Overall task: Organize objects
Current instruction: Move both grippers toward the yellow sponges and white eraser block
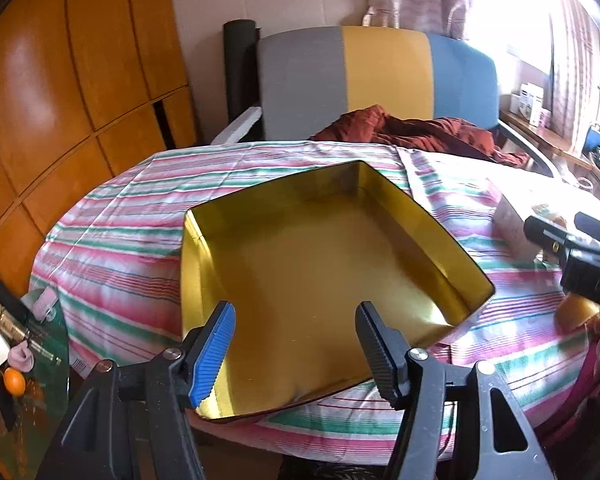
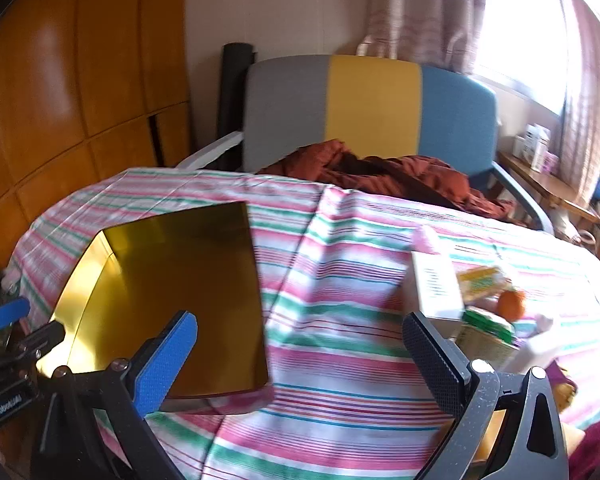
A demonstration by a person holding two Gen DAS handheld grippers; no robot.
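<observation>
An open gold tin [image 1: 300, 264] sits on the striped tablecloth [image 1: 120, 248], with nothing in it. My left gripper [image 1: 296, 346] hovers over the tin's near edge, jaws open and nothing between them. My right gripper [image 2: 300, 360] is open wide above bare cloth, between the tin [image 2: 172, 292] and a pile of items on the right. The pile holds a white box [image 2: 436, 292], an orange [image 2: 512, 304], green and yellow packets [image 2: 486, 334] and a pink item [image 2: 428, 240]. The left gripper's blue fingertip [image 2: 4, 316] shows at the left edge of the right wrist view.
A chair [image 1: 384, 76] with a grey, yellow and blue back stands behind the table, with a rust-red cloth [image 1: 420, 128] on its seat. A wooden wardrobe [image 1: 60, 80] fills the left. A glass side table [image 1: 40, 380] with small items is at lower left. A cluttered shelf [image 2: 540, 176] stands at the right.
</observation>
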